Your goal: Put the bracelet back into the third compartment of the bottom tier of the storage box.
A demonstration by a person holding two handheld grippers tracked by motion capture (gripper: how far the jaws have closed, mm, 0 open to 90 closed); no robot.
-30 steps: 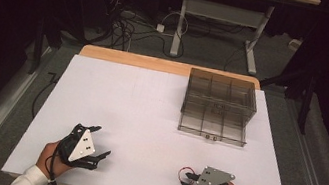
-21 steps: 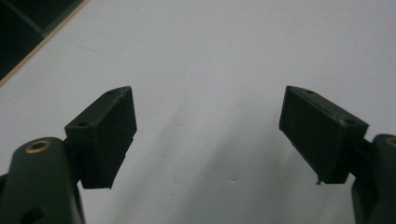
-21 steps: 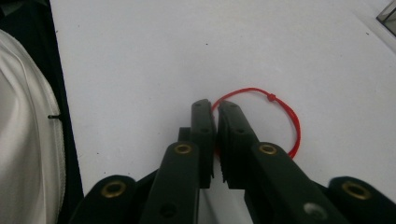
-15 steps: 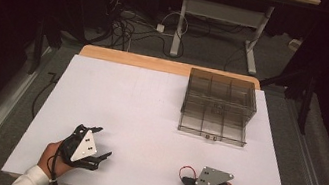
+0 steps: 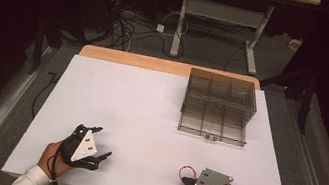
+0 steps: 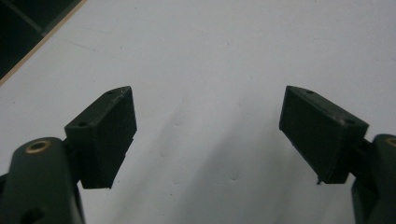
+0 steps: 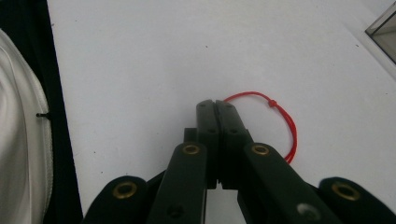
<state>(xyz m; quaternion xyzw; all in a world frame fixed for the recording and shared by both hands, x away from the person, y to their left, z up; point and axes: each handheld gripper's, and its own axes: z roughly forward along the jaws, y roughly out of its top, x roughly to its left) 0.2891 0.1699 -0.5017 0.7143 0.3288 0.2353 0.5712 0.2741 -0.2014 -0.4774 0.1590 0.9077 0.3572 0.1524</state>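
A thin red string loop point(image 7: 288, 122) lies on the white table point(image 5: 140, 103) near the front edge, right of the middle. My right gripper point(image 7: 216, 103) is shut, its black jaws pressed flat together, and the loop comes out at their tips and curves off to the right, so it looks pinched there. From the high view the red string loop point(image 5: 186, 168) sits just left of my right gripper point(image 5: 186, 181). My left gripper point(image 5: 104, 142) rests at the front left with its jaws wide apart; in its own view, my left gripper point(image 6: 208, 126) has bare table between its jaws.
A smoky clear plastic drawer box point(image 5: 218, 106) with several compartments stands at the back right of the table, its corner showing as a box edge point(image 7: 385, 28) in the right gripper view. Cables and a desk frame point(image 5: 221, 16) lie on the floor beyond the table.
The right gripper's jaws have closed together at the red string. Both hands have stayed where they were.
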